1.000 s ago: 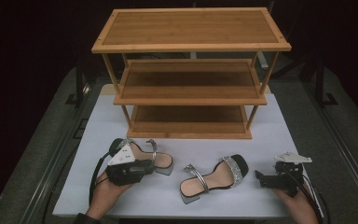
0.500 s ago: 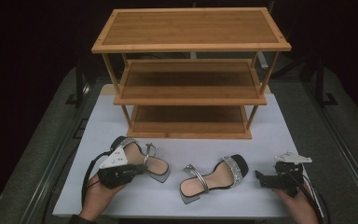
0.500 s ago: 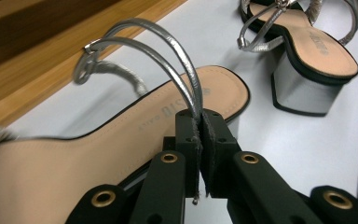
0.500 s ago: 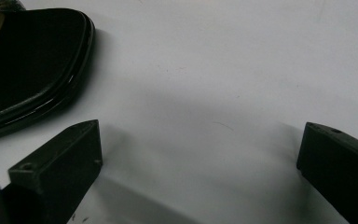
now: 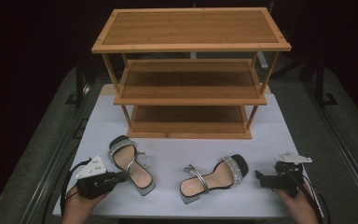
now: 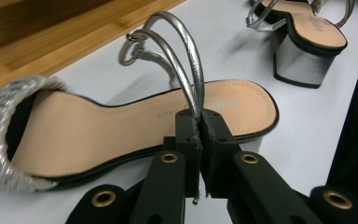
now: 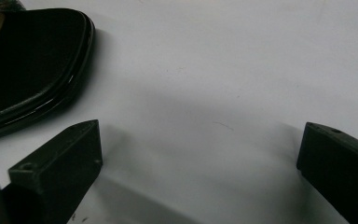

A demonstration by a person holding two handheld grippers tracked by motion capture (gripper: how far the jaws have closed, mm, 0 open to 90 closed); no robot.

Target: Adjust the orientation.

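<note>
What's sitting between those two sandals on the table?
Nothing: the high view shows bare white tabletop between the left sandal and the right sandal.

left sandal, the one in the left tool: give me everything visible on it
The left sandal is an open-toe block-heel shoe: tan insole with faint printed lettering, black sole edge, glittery silver toe band, metallic silver ankle straps ending in a small ring, silver-looking heel. It lies sole-down on the white tabletop, toe toward the wooden shelf rack, apart from the other sandal. The left tool is shut on its ankle strap beside the insole.
</note>
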